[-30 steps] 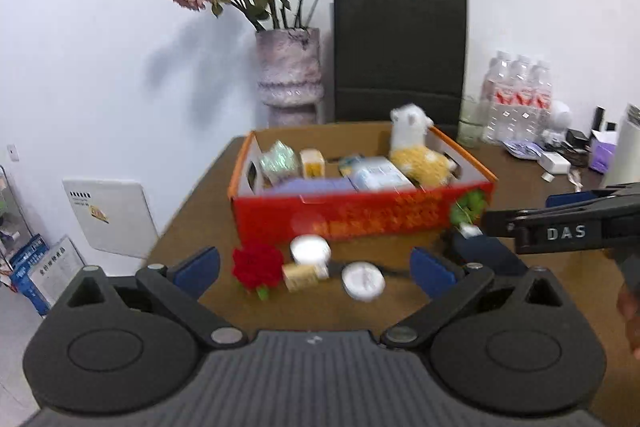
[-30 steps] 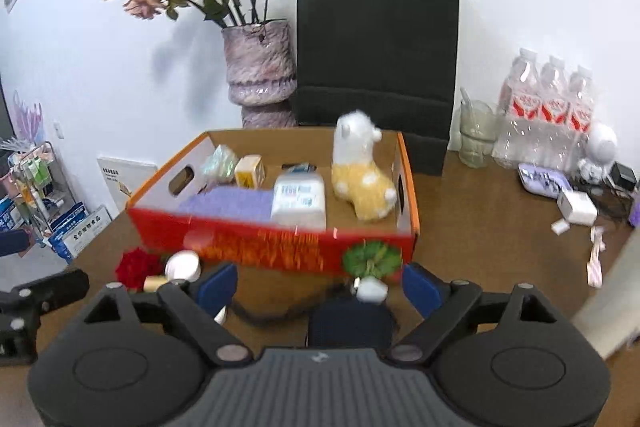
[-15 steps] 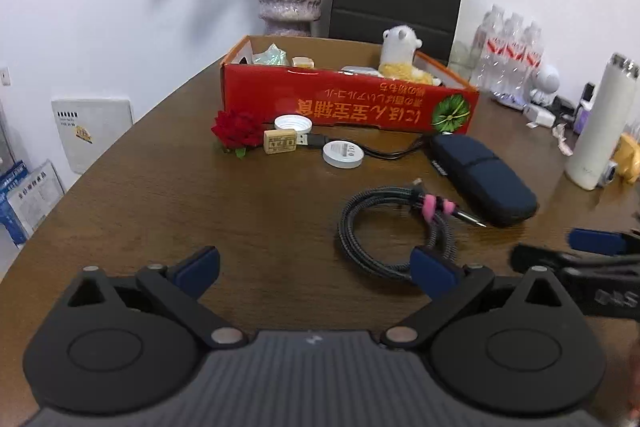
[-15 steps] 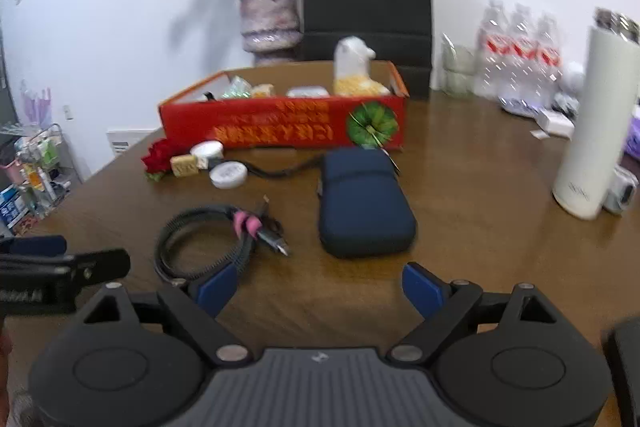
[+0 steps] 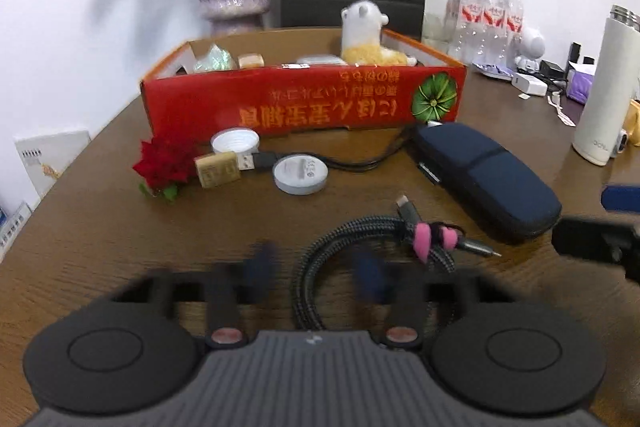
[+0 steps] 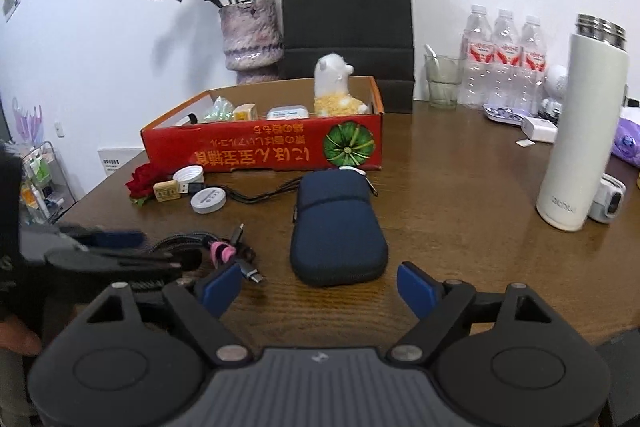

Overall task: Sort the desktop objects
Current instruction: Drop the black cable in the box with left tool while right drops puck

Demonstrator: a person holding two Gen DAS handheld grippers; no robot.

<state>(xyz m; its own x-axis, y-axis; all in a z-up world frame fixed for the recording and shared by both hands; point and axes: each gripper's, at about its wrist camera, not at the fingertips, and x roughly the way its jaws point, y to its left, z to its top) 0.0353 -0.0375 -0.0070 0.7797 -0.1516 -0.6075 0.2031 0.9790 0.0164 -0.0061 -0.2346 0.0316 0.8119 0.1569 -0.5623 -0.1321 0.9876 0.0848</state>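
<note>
A red cardboard box [image 5: 304,103] [image 6: 260,147] holds a plush alpaca [image 5: 364,35] and small items. In front of it lie a red rose [image 5: 162,163], a white cap [image 5: 235,142], a wooden USB block [image 5: 218,169], a white round puck [image 5: 300,173], a navy pouch [image 5: 484,175] [image 6: 338,227] and a coiled braided cable [image 5: 360,251] [image 6: 200,247] with pink ties. My left gripper [image 5: 316,271] is blurred, its fingers partly closed around the cable coil. My right gripper [image 6: 320,287] is open and empty, just before the pouch.
A white thermos [image 6: 580,123] stands at the right. Water bottles [image 6: 504,55], a glass [image 6: 442,79], a vase of dried roses [image 6: 250,39] and a black paper bag [image 6: 346,19] stand at the back. Small white gadgets [image 5: 528,83] lie at the far right.
Both grippers pulled back from the box and dropped low over the table. The left gripper's fingers have narrowed from wide open and now sit at the cable coil. The right gripper stays open.
</note>
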